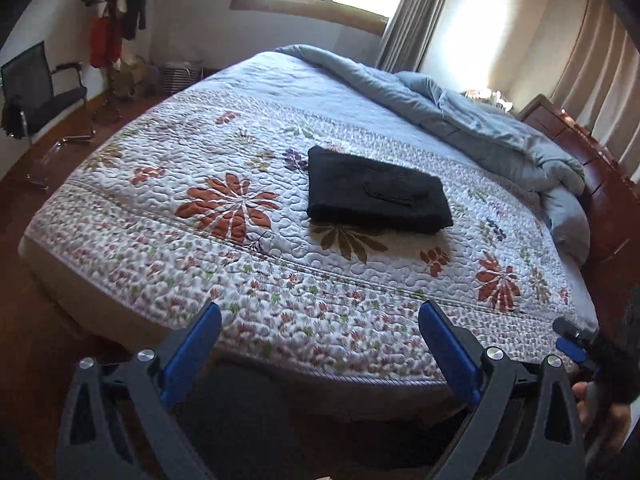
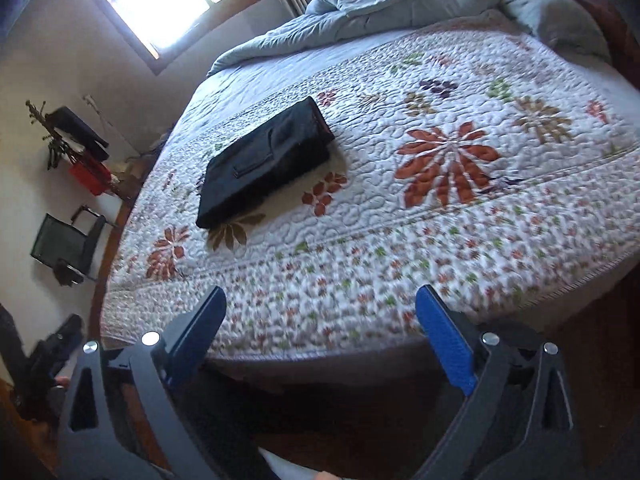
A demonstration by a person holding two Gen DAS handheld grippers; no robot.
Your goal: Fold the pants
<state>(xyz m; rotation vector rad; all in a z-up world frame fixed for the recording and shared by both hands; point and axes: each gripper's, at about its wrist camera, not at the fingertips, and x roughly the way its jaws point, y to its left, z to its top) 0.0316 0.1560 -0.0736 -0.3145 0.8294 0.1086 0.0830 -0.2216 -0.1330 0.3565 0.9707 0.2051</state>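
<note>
The black pants [image 1: 378, 194] [image 2: 266, 164] lie folded into a thick flat rectangle on the white quilted bedspread with red and brown flowers [image 1: 224, 264] [image 2: 460, 216]. The left gripper [image 1: 320, 320] is held above the near edge of the bed, its blue fingers spread wide apart and empty. The right gripper [image 2: 320, 306] is also spread and empty, well apart from the pants. A crumpled grey-blue duvet [image 1: 480, 120] lies at the far side.
</note>
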